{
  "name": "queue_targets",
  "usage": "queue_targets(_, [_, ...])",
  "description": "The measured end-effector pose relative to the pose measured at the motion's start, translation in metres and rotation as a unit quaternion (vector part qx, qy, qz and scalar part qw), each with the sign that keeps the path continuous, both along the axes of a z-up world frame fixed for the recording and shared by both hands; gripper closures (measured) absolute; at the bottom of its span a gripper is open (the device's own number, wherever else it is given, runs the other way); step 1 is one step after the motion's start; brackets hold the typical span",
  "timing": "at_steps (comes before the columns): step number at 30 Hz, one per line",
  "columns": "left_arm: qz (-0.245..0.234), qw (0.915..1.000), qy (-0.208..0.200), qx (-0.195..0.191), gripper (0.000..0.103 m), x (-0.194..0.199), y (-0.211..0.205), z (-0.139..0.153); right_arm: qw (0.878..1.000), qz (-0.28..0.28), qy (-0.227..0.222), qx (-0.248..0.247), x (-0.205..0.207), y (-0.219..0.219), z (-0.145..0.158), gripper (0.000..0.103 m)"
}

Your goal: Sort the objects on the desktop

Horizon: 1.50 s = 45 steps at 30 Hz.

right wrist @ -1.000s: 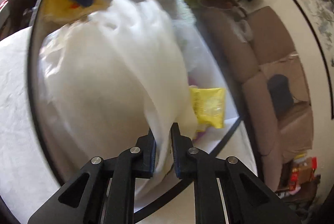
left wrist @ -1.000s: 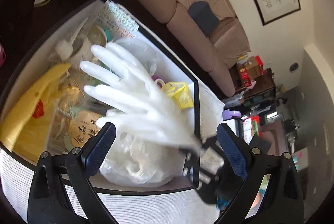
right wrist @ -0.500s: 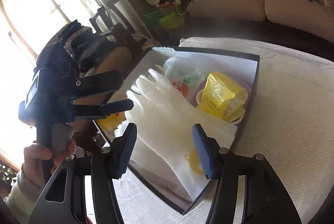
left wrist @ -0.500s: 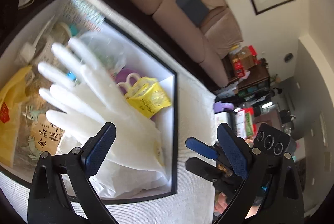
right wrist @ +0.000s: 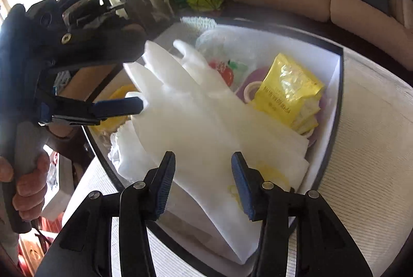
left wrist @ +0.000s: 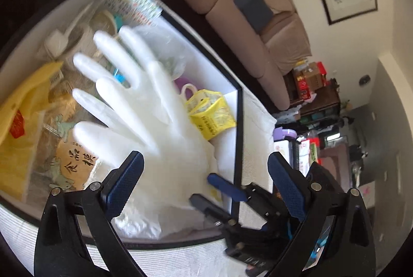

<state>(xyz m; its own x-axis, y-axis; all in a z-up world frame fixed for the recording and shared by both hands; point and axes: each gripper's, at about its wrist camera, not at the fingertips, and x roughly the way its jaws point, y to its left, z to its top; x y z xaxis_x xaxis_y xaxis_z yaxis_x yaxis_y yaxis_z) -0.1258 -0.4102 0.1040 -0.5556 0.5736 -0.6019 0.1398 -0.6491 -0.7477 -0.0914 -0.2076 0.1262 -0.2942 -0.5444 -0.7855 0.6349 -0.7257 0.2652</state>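
- white glove (right wrist: 196, 127): lies flat atop the clutter in my black-rimmed box (right wrist: 338, 86), apparently sorted there
- my right gripper (right wrist: 204, 181): jaws closing, pinching nothing, above the glove's cuff
- my left gripper (left wrist: 204, 186): spread wide, empty, beside it
- yellow packet (right wrist: 289, 88): beside the glove, in the box

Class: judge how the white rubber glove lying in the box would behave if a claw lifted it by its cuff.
The white rubber glove looks thin and soft, so it would probably droop. Its smooth sheen suggests it may slip between pads. It drapes over the bags in the box, so it is likely light.
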Motion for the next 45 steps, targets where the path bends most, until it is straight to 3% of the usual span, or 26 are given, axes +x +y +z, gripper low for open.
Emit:
queue_targets(3, [-0.006, 0.9987, 0.019, -0.048, 0.006, 0.021, -0.002, 0.025, 1.000, -0.021, 0.006, -0.016, 0.007, 0.019, 0.022, 0.040])
queue_targets(5, [-0.002, 0.9964, 0.025, -0.081, 0.006, 0.038, -0.005, 0.036, 0.999, -0.034, 0.012, -0.016, 0.012, 0.026, 0.032, 0.036])
queue_targets(7, [0.007, 0.9925, 0.029, -0.119, 0.005, 0.056, -0.006, 0.043, 0.999, -0.040, 0.022, -0.012, 0.021, 0.029, 0.037, 0.017])
queue_targets(10, [0.006, 0.9840, 0.035, -0.175, 0.000, 0.082, -0.002, 0.047, 0.998, -0.048, 0.030, -0.009, 0.032, 0.033, 0.038, 0.000])
queue_targets(15, [0.012, 0.9692, 0.020, -0.245, 0.000, 0.125, 0.006, 0.030, 0.998, -0.042, 0.038, 0.027, 0.056, 0.034, 0.021, 0.000])
queue_targets(20, [-0.001, 0.9384, -0.002, -0.346, 0.000, 0.154, 0.030, 0.009, 0.996, -0.057, 0.047, 0.044, 0.081, 0.037, 0.006, 0.000])
queue_targets(28, [0.017, 0.9231, -0.006, -0.384, 0.000, 0.175, 0.059, 0.000, 0.993, -0.073, 0.057, 0.071, 0.108, 0.039, -0.013, 0.000])
queue_targets(45, [0.009, 0.9164, 0.002, -0.400, 0.000, 0.201, 0.121, 0.009, 0.991, -0.103, 0.064, 0.052, 0.143, 0.087, -0.004, 0.000])
